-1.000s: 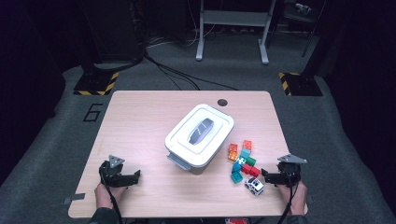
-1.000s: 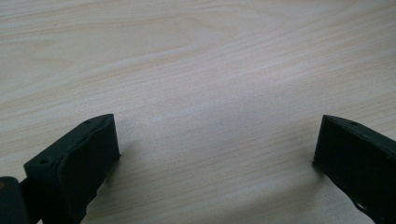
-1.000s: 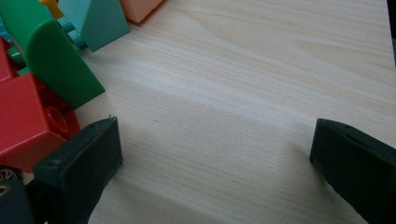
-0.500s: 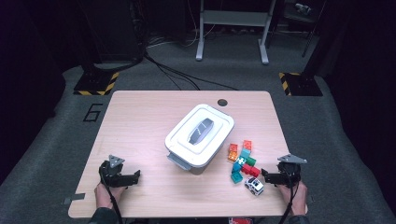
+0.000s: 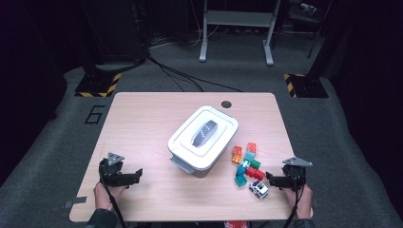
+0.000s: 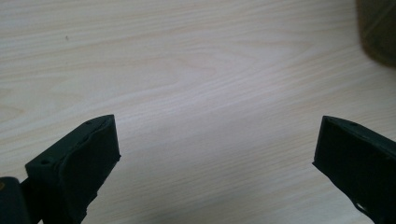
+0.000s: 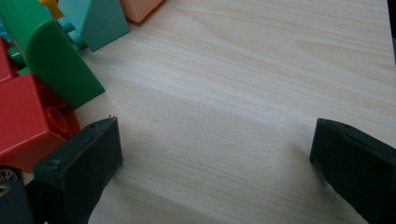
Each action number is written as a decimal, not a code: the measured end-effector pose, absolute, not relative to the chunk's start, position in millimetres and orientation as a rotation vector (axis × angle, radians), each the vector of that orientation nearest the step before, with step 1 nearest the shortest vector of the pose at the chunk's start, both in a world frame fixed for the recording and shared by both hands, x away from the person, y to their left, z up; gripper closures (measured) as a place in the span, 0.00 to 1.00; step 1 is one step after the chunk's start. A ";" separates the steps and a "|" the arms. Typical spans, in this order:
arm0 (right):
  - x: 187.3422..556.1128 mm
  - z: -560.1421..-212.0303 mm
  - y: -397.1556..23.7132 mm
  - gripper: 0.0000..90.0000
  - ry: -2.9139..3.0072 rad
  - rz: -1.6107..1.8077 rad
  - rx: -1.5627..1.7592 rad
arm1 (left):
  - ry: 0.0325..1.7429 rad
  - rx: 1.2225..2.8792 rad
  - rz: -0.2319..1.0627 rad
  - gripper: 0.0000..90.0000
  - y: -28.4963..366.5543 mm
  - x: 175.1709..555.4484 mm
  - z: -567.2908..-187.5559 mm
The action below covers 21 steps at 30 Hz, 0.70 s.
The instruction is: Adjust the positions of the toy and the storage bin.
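grippers [image 5: 138, 173] [image 5: 269, 178] unmoved since prev frame, fingers apart, blocks [image 5: 247, 164] same

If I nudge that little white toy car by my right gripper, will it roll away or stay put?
The toy car probably rolls: it seems to stand on its wheels on the smooth wooden table. It looks small and likely light. The blocks beside it might stop it on that side.

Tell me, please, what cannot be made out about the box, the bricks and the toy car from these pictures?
- Inside of the white box: hidden by its closed lid, high view.
- The pile of bricks: too small in the high view to count or tell how they stack.
- Red brick and green brick: cut off by the left edge, right gripper view.
- Toy car: too small for details, high view.
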State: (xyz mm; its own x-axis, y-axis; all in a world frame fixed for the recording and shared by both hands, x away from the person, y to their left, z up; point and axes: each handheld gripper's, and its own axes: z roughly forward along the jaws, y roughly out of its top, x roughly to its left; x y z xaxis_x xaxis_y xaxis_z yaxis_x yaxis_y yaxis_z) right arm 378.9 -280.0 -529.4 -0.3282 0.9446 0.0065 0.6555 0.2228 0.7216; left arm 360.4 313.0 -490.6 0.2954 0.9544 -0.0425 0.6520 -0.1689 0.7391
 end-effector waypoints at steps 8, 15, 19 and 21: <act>379.0 -529.4 -280.1 0.02 2.066 0.886 1.473 | 1.398 1.904 0.567 0.00 303.6 363.2 -467.3; 379.0 -529.4 -280.0 0.02 2.066 0.886 1.473 | 1.367 1.918 0.548 0.00 292.9 367.3 -448.1; 378.9 -529.4 -280.0 0.02 2.066 0.886 1.473 | 1.342 1.926 0.548 0.00 285.1 369.6 -434.1; 378.9 -529.4 -280.4 0.02 2.069 0.881 1.468 | 1.323 1.937 0.556 0.00 280.8 370.4 -428.3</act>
